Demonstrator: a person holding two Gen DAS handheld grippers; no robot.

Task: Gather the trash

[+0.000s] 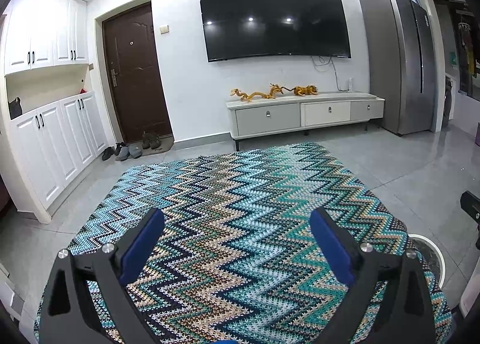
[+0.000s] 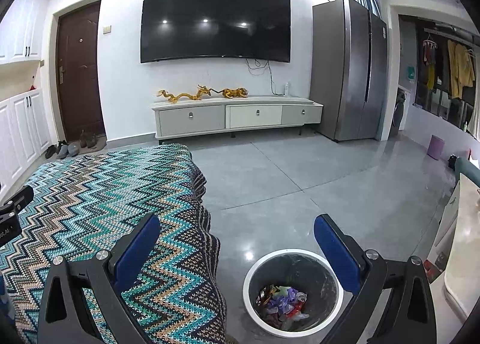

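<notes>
A round bin (image 2: 249, 278) with a white rim and a dark liner stands on the grey floor beside the covered table. Crumpled wrappers and plastic trash (image 2: 282, 303) lie at its bottom. My right gripper (image 2: 237, 239) hangs above the bin, open, with nothing between its blue pads. My left gripper (image 1: 237, 233) is open over the zigzag-patterned cloth (image 1: 240, 209), holding nothing. A slice of the bin's rim (image 1: 432, 249) shows at the right of the left wrist view. No loose trash shows on the cloth.
A low TV cabinet (image 2: 237, 116) with golden figurines stands under a wall TV (image 2: 216, 20). A grey fridge (image 2: 351, 74) is to its right, a brown door (image 2: 78, 74) and shoes (image 2: 69, 147) to its left. White cupboards (image 1: 51, 140) line the left wall.
</notes>
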